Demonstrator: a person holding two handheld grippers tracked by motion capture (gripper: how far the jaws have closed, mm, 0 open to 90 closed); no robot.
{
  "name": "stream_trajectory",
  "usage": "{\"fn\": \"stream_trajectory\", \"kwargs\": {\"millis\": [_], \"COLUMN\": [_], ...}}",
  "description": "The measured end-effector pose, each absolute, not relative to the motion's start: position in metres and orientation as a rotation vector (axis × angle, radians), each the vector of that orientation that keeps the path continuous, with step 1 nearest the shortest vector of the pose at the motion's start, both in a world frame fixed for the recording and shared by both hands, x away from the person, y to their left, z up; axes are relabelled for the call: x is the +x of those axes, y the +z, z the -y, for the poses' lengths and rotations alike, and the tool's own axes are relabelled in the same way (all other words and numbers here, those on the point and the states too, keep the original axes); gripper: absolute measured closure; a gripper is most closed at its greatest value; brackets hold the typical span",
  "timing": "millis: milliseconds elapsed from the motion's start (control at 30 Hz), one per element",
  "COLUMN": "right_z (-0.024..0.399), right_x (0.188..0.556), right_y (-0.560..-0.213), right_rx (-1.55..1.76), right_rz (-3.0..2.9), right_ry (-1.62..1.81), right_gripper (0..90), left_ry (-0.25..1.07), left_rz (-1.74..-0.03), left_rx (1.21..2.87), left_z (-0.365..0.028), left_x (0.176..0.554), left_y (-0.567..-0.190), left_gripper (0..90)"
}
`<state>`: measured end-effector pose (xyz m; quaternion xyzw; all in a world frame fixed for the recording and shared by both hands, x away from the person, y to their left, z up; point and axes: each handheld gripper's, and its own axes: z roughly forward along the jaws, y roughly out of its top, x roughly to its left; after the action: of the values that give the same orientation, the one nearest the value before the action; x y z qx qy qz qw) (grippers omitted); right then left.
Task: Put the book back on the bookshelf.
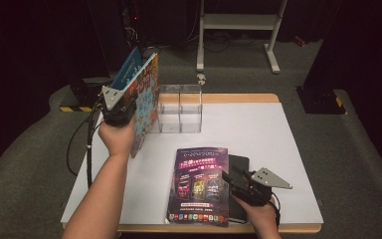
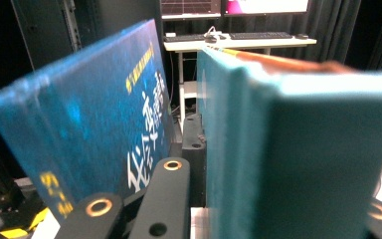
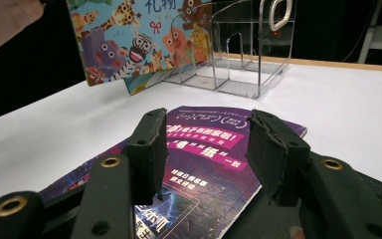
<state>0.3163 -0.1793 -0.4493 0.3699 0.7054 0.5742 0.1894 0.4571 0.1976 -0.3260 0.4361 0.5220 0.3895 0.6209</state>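
Note:
My left gripper [image 1: 121,110] is raised at the table's left side and shut on an upright picture book [image 1: 146,97] with a cartoon-animal cover and a teal spine [image 2: 298,149]. A blue book [image 1: 129,67] with yellow and white lettering [image 2: 94,124] leans just beside it, outside the left jaw. Both books stand right next to a clear acrylic organizer [image 1: 179,109]. A purple magazine [image 1: 199,184] lies flat near the front edge. Low over the magazine's right edge, my right gripper [image 1: 228,178] stands open with nothing between its fingers, seen close in the right gripper view [image 3: 204,144].
A black notebook [image 1: 239,167] lies under the magazine's right side, beneath the right gripper. The organizer [image 3: 248,50] has open upright compartments. Bare white table [image 1: 258,129] spreads to the right and back. A white stand [image 1: 238,25] is on the floor behind.

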Motion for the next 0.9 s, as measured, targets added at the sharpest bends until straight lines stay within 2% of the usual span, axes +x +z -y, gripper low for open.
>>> {"fn": "stream_trajectory", "kwargs": {"millis": [900], "right_z": [0.174], "right_x": [0.315], "right_y": [-0.453], "right_rx": [1.032], "right_rz": [-2.013], "right_ry": [1.598], "right_gripper": [49.6], "left_ry": [0.867], "left_rz": [-1.194], "left_rx": [0.974], "left_z": [-0.205], "left_x": [0.432], "left_y": [-0.352], "left_gripper": [79.9]}}
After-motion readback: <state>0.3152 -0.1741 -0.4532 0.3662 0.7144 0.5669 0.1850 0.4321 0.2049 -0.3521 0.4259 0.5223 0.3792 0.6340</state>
